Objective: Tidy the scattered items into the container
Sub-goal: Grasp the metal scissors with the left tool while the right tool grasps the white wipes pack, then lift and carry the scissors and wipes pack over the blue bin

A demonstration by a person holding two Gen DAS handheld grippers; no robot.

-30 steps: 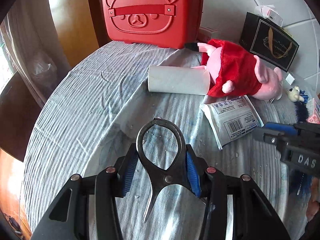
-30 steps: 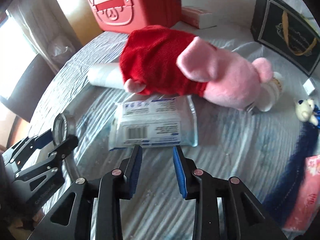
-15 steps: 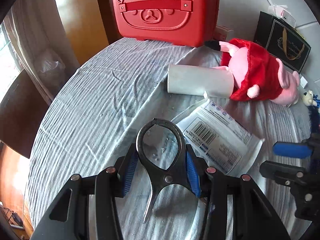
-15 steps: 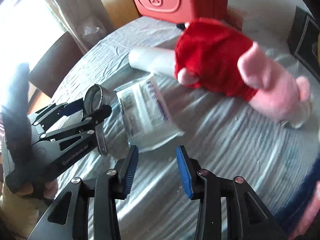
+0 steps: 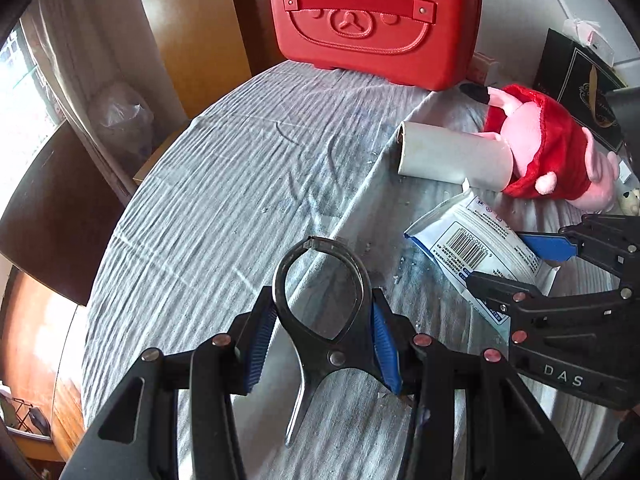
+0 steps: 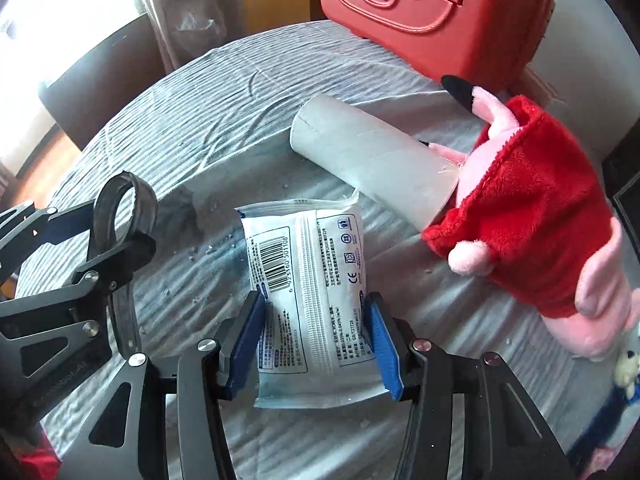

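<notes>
Jaws flank wipes packet [image 6: 310, 280] (seemingly unclamped), pointing forward.

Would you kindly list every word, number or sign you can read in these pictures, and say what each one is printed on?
"DAS": white letters on the right gripper body, seen from the left wrist.
"CE": mark on the white packet.
Barcode digits on the packet: partly legible, roughly "6 973160 501108"; not certain.
Remaining small print on the packet: too small to read.
Embossed lettering on the left gripper body: too blurred to read.
Gold emblem on the black bag: unreadable.
</notes>
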